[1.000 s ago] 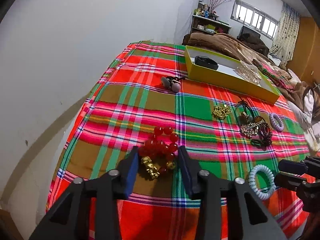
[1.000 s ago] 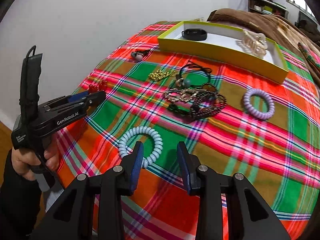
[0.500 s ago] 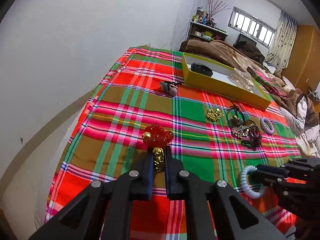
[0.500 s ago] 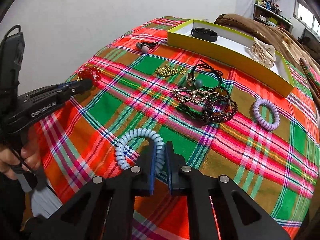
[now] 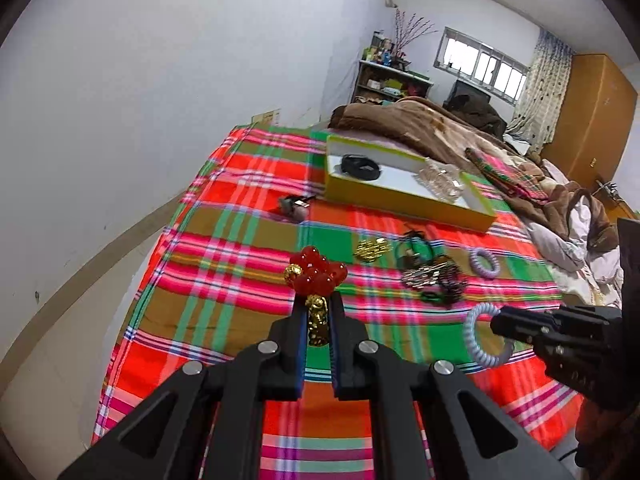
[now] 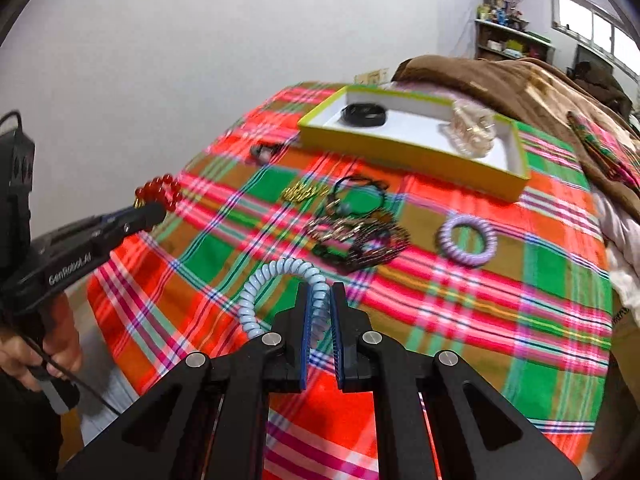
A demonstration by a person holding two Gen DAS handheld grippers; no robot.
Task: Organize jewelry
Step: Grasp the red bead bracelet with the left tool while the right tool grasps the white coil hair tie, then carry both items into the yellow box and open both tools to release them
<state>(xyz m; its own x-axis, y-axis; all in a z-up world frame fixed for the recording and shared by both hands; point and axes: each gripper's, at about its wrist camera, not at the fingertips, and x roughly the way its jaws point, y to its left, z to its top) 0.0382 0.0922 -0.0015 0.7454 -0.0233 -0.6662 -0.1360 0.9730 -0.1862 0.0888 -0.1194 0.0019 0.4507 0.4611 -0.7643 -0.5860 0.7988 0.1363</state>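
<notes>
Left tongs (image 5: 317, 312) are clamped tight on the red bead bracelet (image 5: 317, 274), gold charm pinched between the fingers, beads bunched above the tips, lifted off the plaid cloth (image 5: 224, 264). Right tongs (image 6: 320, 304) are closed on the pale blue coil tie (image 6: 276, 280), its loop arching out toward 10 o'clock, also in the air. At 12 o'clock sits the yellow box (image 6: 404, 152), holding a black band (image 6: 364, 114) and a clear claw clip (image 6: 472, 132). Between box and tongs lies the tangled pile of bracelets (image 6: 356, 236), a gold chain (image 6: 302, 192) at its 10 o'clock, a purple coil tie (image 6: 466, 240) at its 3 o'clock.
</notes>
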